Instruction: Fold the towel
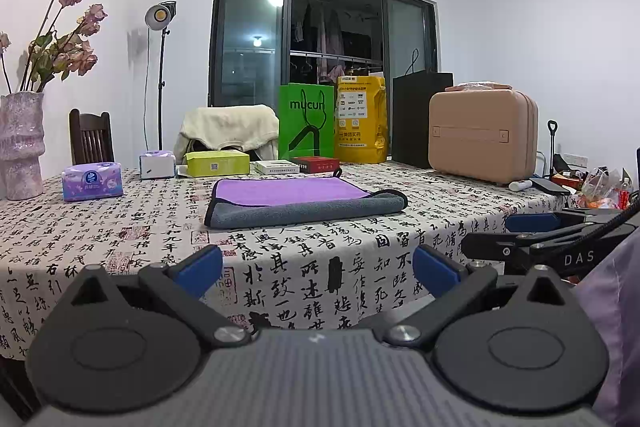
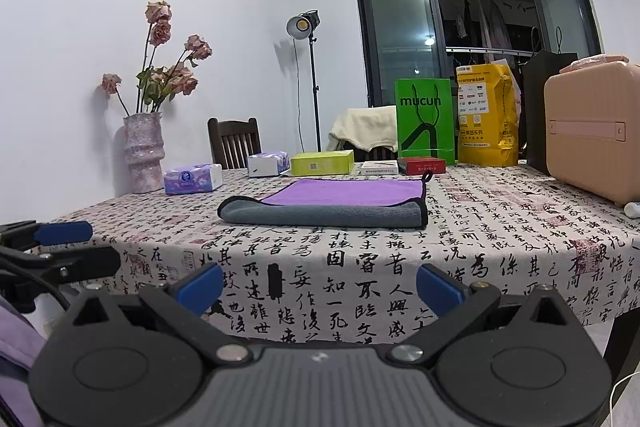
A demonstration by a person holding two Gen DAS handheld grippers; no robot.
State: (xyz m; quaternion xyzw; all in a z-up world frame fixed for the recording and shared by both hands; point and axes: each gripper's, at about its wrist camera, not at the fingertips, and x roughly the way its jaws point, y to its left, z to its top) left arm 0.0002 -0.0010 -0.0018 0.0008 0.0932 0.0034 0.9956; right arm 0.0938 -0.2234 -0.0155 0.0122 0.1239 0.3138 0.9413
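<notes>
A towel, purple on one side and grey on the other, lies on the table with its near part folded over so a grey band shows in front; it also shows in the right wrist view. My left gripper is open and empty, held off the table's near edge, well short of the towel. My right gripper is open and empty too, also in front of the table edge. The right gripper shows at the right of the left wrist view, and the left gripper at the left of the right wrist view.
The table has a calligraphy-print cloth. Behind the towel stand tissue packs, a yellow-green box, small boxes, a green bag, a yellow bag and a tan case. A vase of dried roses is far left.
</notes>
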